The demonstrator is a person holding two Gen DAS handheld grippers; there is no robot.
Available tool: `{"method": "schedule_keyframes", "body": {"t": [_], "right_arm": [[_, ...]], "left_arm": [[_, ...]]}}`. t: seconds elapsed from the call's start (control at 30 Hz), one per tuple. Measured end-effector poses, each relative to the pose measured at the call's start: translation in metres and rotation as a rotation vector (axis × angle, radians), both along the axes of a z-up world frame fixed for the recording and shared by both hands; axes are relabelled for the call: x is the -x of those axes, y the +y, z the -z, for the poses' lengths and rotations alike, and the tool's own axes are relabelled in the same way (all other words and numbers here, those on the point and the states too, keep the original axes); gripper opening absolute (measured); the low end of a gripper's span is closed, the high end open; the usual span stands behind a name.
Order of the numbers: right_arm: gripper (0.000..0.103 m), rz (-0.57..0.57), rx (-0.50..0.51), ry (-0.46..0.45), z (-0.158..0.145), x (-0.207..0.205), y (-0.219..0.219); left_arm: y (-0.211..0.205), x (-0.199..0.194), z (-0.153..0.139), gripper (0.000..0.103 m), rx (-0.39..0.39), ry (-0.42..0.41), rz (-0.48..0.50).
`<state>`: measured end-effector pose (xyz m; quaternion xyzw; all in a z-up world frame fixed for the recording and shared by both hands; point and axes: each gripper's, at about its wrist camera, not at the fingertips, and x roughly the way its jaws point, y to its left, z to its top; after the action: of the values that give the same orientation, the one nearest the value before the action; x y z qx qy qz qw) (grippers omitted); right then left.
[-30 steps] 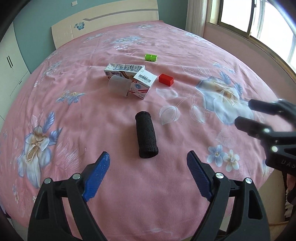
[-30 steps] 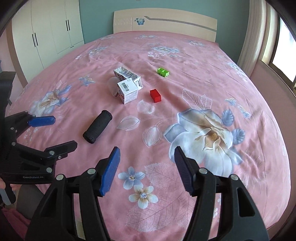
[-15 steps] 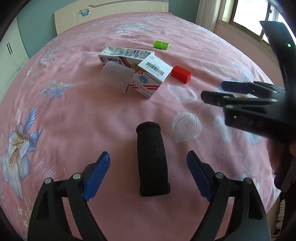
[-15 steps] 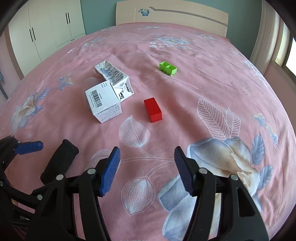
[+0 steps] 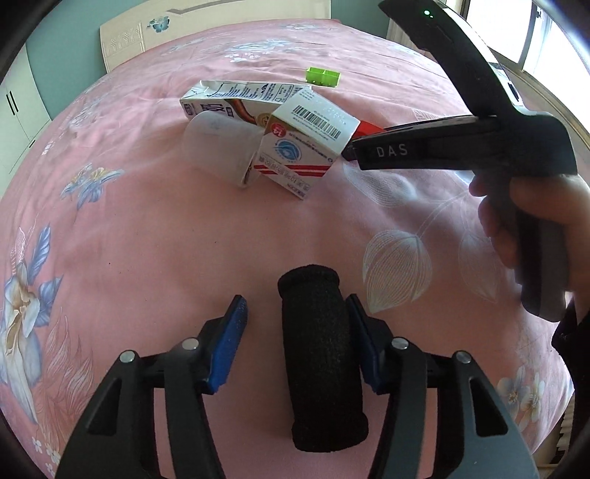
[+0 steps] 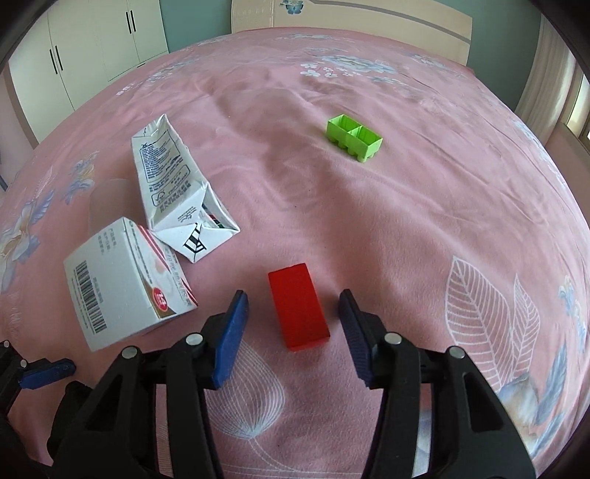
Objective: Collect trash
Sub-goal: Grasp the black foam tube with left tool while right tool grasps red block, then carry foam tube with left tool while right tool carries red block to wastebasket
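On the pink flowered bed (image 5: 147, 228), the left gripper (image 5: 295, 324) straddles a black foam roll (image 5: 317, 353) that lies lengthwise between its blue pads. Its jaws are closing: the right pad sits against the roll's side, while the left pad stands clear of it with a strip of bedspread showing between.

The right gripper (image 6: 291, 324) is lowered over a red block (image 6: 298, 309), its jaws also closing, with a gap on both sides of the block, so neither pad presses on it.

Just to the left of the red block in the right wrist view lies a white box with a barcode (image 6: 125, 283), tilted and leaning. Behind it, touching, is an opened milk carton (image 6: 173, 191) on its side. A translucent plastic cup (image 5: 217, 147) lies on its side against both the box and the carton in the left wrist view. The box is near the right gripper's left finger.

Further up the bed, well apart from the rest, sits a green two-compartment block (image 6: 354, 138). A white wardrobe (image 6: 84, 40) and the headboard (image 6: 350, 14) stand beyond.

In the left wrist view, a hand (image 5: 516, 217) holds the right gripper's black handle.
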<state>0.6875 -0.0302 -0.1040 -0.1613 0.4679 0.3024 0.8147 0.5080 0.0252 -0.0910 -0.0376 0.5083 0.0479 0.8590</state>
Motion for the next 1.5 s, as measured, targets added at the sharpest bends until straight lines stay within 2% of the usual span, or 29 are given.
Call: {"method": "schedule_keyframes", "body": {"t": [0.03, 0.1, 0.37, 0.57, 0.83, 0.97, 1.3, 1.5], "right_arm": [[0.039, 0.014, -0.005, 0.012, 0.000, -0.002, -0.001], [0.022, 0.030, -0.026, 0.037, 0.000, -0.002, -0.003], [0.021, 0.051, 0.006, 0.003, -0.010, 0.022, -0.014], [0.021, 0.062, 0.026, -0.027, -0.036, 0.053, -0.030], [0.021, 0.099, 0.020, -0.094, -0.097, 0.110, -0.052], [0.021, 0.112, 0.018, -0.138, -0.135, 0.143, -0.060], [0.021, 0.123, 0.002, -0.274, -0.231, 0.241, -0.081], [0.021, 0.116, 0.002, -0.337, -0.272, 0.298, -0.090]], "left_arm": [[0.000, -0.001, 0.000, 0.044, 0.007, 0.000, 0.007], [-0.001, -0.001, -0.001, 0.038, 0.022, -0.002, 0.023], [-0.003, 0.008, -0.008, 0.034, 0.012, -0.015, 0.057], [-0.002, 0.024, -0.031, 0.033, -0.004, -0.038, 0.079], [0.004, 0.053, -0.087, 0.033, -0.018, -0.105, 0.102], [0.006, 0.074, -0.119, 0.033, 0.016, -0.128, 0.116], [-0.010, 0.128, -0.202, 0.033, -0.059, -0.247, 0.176], [-0.015, 0.167, -0.238, 0.033, -0.101, -0.296, 0.205]]}}
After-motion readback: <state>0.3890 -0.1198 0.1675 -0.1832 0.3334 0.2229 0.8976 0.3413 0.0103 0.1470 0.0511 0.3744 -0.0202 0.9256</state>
